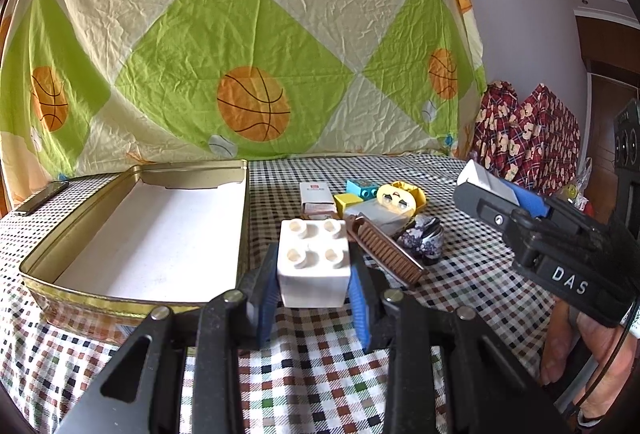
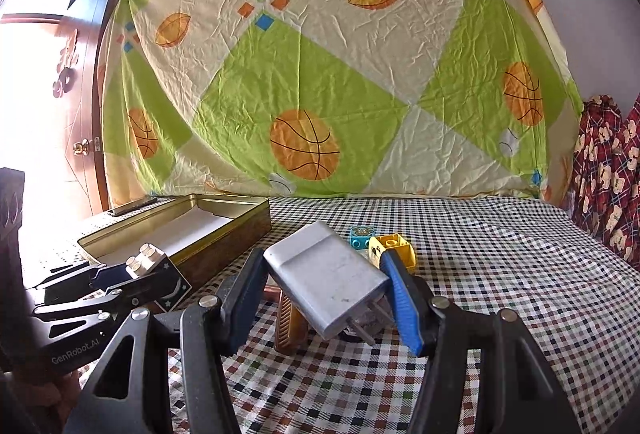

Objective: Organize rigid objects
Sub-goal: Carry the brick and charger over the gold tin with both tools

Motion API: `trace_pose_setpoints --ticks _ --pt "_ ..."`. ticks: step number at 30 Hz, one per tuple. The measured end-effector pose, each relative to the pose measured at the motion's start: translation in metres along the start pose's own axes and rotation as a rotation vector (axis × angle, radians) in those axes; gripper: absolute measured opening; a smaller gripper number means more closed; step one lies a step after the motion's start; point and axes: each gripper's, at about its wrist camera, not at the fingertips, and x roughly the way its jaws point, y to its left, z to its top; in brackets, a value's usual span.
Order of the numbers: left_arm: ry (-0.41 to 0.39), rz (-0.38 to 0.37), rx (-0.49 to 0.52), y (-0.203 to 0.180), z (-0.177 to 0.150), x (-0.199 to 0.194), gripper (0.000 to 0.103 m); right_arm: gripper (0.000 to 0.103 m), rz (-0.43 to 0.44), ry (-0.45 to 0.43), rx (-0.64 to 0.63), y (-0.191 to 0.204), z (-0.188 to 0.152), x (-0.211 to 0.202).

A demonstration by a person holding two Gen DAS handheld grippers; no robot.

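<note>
My left gripper (image 1: 314,288) is shut on a white studded building block (image 1: 314,260), held just above the checked cloth beside the open gold tin (image 1: 240,234). In the right wrist view that block (image 2: 148,260) shows a dark side with a moon and stars, between the left gripper's (image 2: 138,276) fingers. My right gripper (image 2: 324,298) is shut on a grey-white plug adapter (image 2: 326,280), tilted with its prongs pointing down toward me. From the left wrist view the right gripper (image 1: 496,190) hovers at the right with the adapter (image 1: 482,176) in it.
A pile lies mid-table: small white box (image 1: 316,198), yellow block (image 1: 347,203), teal block (image 1: 362,188), yellow face toy (image 1: 400,199), brown comb (image 1: 386,252), patterned pouch (image 1: 424,244). A dark flat bar (image 1: 42,197) lies left of the tin. A printed sheet hangs behind.
</note>
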Motion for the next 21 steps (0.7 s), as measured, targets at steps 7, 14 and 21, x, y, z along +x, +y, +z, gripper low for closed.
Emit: trace_pose_setpoints --ticks 7,14,21 --pt "-0.034 -0.002 -0.003 0.001 -0.001 -0.006 0.03 0.06 -0.016 -0.081 -0.011 0.002 -0.003 -0.013" --pt "-0.075 0.028 0.011 0.007 -0.003 -0.015 0.03 0.06 -0.036 -0.075 -0.018 0.004 -0.002 -0.011" --pt "-0.113 0.057 0.011 0.018 -0.004 -0.024 0.03 0.06 -0.091 -0.074 -0.041 0.012 -0.002 -0.011"
